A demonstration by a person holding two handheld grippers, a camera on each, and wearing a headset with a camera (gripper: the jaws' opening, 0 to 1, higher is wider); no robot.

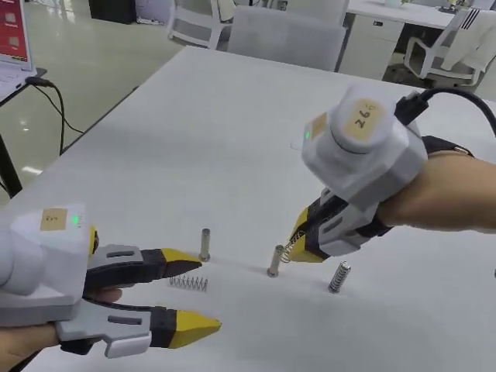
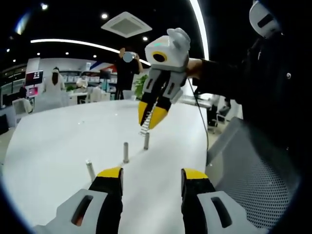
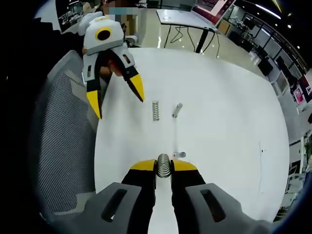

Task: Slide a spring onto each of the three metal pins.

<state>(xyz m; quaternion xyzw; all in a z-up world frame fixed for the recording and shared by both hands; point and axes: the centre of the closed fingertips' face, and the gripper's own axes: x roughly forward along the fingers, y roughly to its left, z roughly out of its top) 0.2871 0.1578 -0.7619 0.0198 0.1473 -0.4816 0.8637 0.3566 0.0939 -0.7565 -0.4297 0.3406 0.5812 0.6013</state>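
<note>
Springs stand one on, two left: the first spring (image 1: 338, 279) sleeves an end pin (image 1: 346, 266), the right hand-held gripper (image 1: 301, 245) pinches the second spring (image 3: 164, 165) at the middle pin (image 1: 275, 261), and the third spring (image 1: 189, 282) lies on the desk (image 1: 232, 139) near the wide-open left hand-held gripper (image 2: 152, 174).

- The spring (image 1: 288, 249) held in the right claw (image 1: 299, 245) is mostly hidden between the jaws; a few coils show at the tips.
- In the right gripper view, that spring (image 3: 164, 166) is seen end-on, so its length is hidden. The pin (image 3: 179, 155) just beyond it is partly covered by the claw's tips.
- The left claw (image 1: 211, 293) has its body cut off at the lower left edge, and the hand (image 1: 19, 345) holding it is mostly hidden.
- In the left gripper view, the pins (image 2: 126, 152) are too small to tell whether any carries a spring.
</note>
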